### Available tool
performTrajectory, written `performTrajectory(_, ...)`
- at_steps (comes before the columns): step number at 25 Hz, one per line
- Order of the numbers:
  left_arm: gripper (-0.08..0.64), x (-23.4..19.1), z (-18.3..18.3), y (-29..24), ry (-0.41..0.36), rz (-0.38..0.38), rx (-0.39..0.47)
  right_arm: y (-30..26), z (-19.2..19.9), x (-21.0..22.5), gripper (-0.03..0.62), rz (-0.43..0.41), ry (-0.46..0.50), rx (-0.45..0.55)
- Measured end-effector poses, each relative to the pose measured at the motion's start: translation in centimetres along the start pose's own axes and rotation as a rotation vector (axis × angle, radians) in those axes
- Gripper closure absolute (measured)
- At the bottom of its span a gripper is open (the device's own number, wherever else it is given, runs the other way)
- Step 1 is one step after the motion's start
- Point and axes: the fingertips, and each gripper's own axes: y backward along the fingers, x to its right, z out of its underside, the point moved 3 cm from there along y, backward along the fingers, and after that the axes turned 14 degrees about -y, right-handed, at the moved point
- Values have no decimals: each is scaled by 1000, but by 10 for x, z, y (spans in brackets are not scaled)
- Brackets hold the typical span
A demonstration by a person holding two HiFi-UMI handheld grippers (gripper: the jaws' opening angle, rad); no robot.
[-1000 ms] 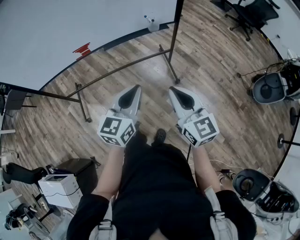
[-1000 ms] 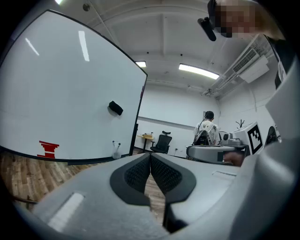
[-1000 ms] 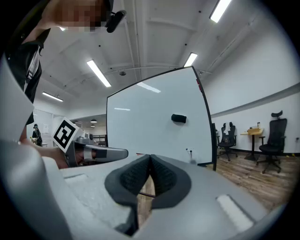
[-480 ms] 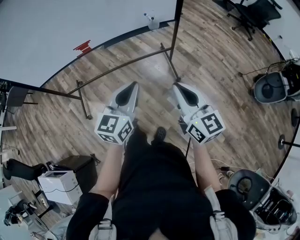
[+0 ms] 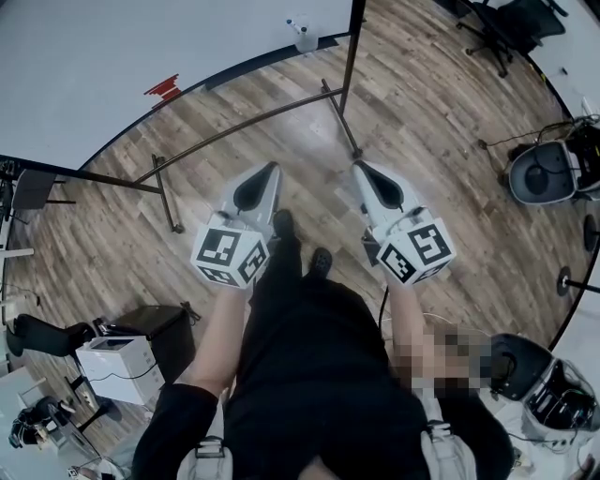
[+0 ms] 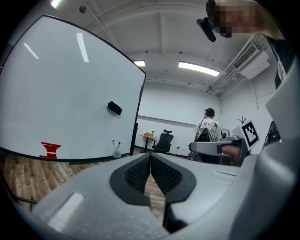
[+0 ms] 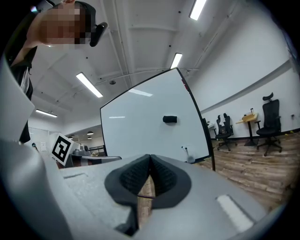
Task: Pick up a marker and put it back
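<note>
1. Stepping forward, the person has brought a dark shoe [image 5: 283, 223] into the gap between the two grippers, where half a second ago only floor showed. The other shoe [image 5: 321, 265] is where it was.
2. Both grippers have spread slightly apart since a second ago. The left gripper [image 5: 273, 169] has its jaws pressed together with nothing between them, as the left gripper view [image 6: 150, 157] confirms. The right gripper [image 5: 359, 167] is likewise closed on nothing, its ribbed pads meeting in the right gripper view [image 7: 150, 161].
3. Beyond the gripper tips lies bare wooden floor [image 5: 422, 131], crossed by the dark metal stand [image 5: 339, 112] that carries the board.
4. Farther on is the whiteboard [image 5: 112, 47], with a red mark [image 5: 161, 90] low on it and a black eraser [image 6: 114, 108] stuck higher up.
5. The task's things sit at the board's lower edge. What look like markers [image 5: 296, 28] stand upright in a small clear holder [image 6: 116, 151], well apart from both grippers. The right gripper view shows the same holder [image 7: 189, 158] near the board's right post.
6. My reading is that this is the approach only: no marker is touched yet. The person must close the remaining distance, and one gripper's jaws must part before any pick-up can start.
</note>
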Motion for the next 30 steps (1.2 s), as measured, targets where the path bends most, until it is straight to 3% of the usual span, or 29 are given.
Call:
performTrajectory(13,548,-31,-2,-64,21,81,49,-39,-19,19,591,49,68,-5)
performTrajectory(21,548,-92,-11,-122,13,95,51,-114,-54,40,591,68,117,6)
performTrajectory(30,546,-146,0,-168,-4,123,33,-182,-59,61,591,89,103,9)
